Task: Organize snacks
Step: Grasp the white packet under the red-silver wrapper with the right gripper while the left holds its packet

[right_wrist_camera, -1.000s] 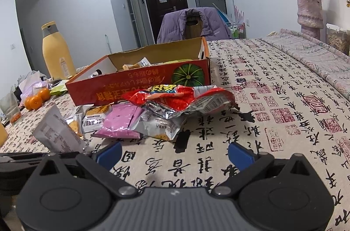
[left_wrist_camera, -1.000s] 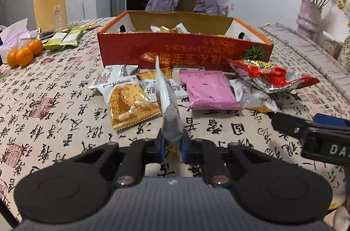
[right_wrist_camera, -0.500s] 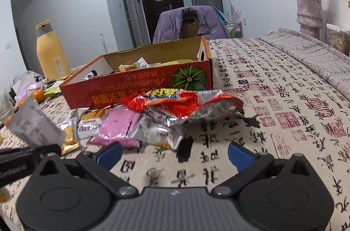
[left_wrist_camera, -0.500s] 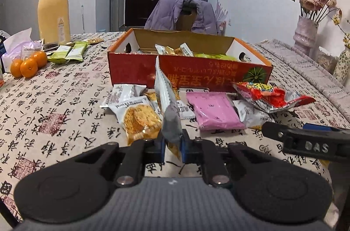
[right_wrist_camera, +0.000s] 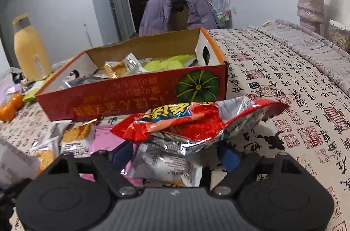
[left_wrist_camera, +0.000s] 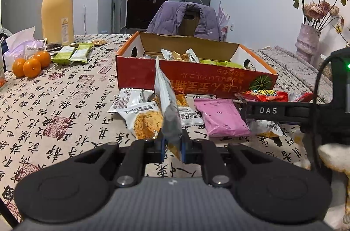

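My left gripper [left_wrist_camera: 172,147] is shut on a silver snack packet [left_wrist_camera: 167,108], which stands upright above the table. Beyond it lies a pile of snacks: white packets of orange cake [left_wrist_camera: 142,119], a pink packet [left_wrist_camera: 218,119] and a crumpled red bag [right_wrist_camera: 196,121]. My right gripper [right_wrist_camera: 175,154] has its jaws closing around the near end of the red bag and a white packet [right_wrist_camera: 166,165] under it; the blue pads do not visibly press. One right-gripper finger [left_wrist_camera: 269,110] reaches in over the pile. The open red box [left_wrist_camera: 196,82] [right_wrist_camera: 131,99] behind holds several snacks.
A tall yellow bottle [left_wrist_camera: 58,10], oranges [left_wrist_camera: 30,62] and green packets [left_wrist_camera: 72,53] sit at the far left. A vase of dried flowers [right_wrist_camera: 310,5] stands at the far right. A chair with a purple jacket [left_wrist_camera: 186,18] is behind the box.
My right gripper has moved forward to the red bag and its jaws have narrowed around it. My left gripper, still holding the silver packet, has crept a little toward the box.
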`<state>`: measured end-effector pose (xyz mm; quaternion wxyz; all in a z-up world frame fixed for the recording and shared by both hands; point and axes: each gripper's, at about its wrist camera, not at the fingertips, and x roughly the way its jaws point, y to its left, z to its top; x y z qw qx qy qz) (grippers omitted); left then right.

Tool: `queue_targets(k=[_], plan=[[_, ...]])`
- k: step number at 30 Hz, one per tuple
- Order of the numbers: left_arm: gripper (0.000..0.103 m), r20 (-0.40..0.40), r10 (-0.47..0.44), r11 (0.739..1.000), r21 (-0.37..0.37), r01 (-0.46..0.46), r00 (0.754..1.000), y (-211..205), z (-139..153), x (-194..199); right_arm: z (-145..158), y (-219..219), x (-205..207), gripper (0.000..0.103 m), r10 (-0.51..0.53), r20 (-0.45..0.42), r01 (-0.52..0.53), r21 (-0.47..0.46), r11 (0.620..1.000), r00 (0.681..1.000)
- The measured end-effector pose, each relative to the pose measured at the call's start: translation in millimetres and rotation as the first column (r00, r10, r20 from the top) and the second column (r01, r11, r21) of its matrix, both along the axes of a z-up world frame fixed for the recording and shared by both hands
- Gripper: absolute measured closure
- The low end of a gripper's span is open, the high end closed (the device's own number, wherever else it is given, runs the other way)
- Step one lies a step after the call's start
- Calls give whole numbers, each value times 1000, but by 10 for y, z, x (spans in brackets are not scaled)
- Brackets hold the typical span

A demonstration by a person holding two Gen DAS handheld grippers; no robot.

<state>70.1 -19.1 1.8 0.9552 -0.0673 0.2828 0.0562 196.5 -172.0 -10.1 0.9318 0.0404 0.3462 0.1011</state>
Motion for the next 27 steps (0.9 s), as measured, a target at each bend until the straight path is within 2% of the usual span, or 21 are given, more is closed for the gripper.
queue_targets(k=[7,9,10,13,17,27], plan=[[89,-3,-1,1000,-21,1,1000,71,-30,13,-45,28,-25,24,4,22,-3,-37,999,1000],[89,-3,-2,1000,-26,1,1000,78,-36,5,-54,17,-44,34,20,20,-19,-41,999,1000],[89,-2,-1,1000,-28,1,1000,82,-36,2,-72,16,-40,35,32,4,-32,-45,998,999],[89,-1,2,999,-34,-2,1000,106,-40,-9,-110,69,-123,43,58,26,-54,-116,992,998],[89,-2,6,999,-39,-6,1000,129,-42,-22,-96,11,-219,50,84,35,-80,-85,993,996],[89,7,11,999,-44,-10,1000,166,-14,-51,17,-130,-557,53,129,81,-127,-35,991,988]])
